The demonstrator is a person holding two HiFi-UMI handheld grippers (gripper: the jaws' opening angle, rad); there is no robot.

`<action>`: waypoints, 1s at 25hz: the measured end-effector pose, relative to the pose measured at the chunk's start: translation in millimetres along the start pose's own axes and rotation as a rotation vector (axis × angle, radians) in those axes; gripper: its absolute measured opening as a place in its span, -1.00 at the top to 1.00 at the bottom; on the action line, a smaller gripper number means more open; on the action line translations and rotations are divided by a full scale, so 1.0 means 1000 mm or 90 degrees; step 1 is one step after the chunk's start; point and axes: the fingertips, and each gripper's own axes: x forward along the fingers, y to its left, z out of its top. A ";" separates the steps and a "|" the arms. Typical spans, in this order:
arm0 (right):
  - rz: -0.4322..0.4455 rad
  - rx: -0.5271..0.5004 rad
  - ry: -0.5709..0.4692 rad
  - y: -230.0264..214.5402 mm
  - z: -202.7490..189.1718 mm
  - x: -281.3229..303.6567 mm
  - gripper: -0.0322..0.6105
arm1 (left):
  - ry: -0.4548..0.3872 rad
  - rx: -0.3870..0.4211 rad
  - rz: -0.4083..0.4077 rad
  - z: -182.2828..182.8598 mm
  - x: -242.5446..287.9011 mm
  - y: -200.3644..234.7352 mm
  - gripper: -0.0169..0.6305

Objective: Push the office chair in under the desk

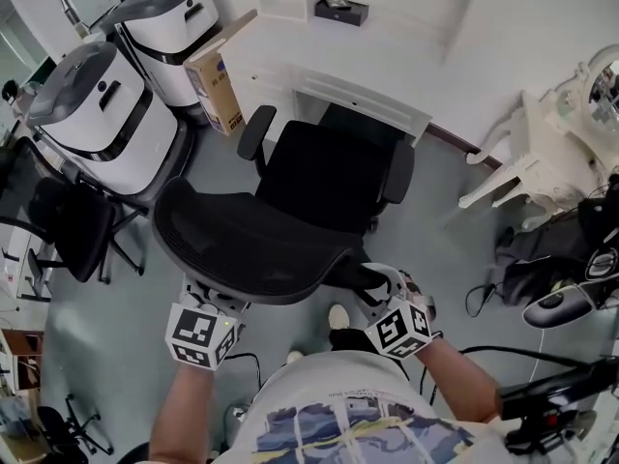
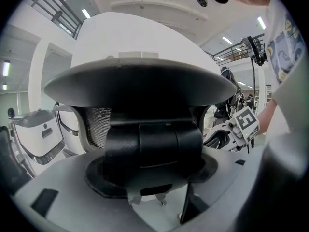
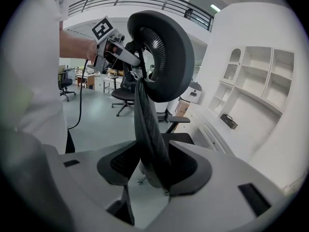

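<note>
You had the left gripper [image 1: 205, 309] and the right gripper [image 1: 389, 296] each clamped on the backrest [image 1: 251, 245] of the office chair [image 1: 324, 177], one at either side, close against your body. The seat faced straight away from you, its front near the white desk [image 1: 363, 100]. The push likely ran along that line, both hands sharing it equally.

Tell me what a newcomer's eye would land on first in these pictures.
The black office chair fills the middle of the head view, facing the white desk beyond it. The left gripper and right gripper clamp its mesh back from behind. Two bulky white-and-grey machines stand at upper left.
</note>
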 end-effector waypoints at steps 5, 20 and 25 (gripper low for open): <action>0.004 0.002 0.001 -0.020 0.001 0.015 0.27 | 0.000 0.003 0.000 0.007 0.020 0.011 -0.07; 0.002 -0.001 -0.007 -0.076 0.003 0.040 0.27 | -0.003 0.009 -0.017 0.031 0.074 0.031 -0.07; -0.001 -0.002 -0.011 -0.094 0.005 0.049 0.27 | -0.002 0.011 -0.025 0.038 0.092 0.040 -0.07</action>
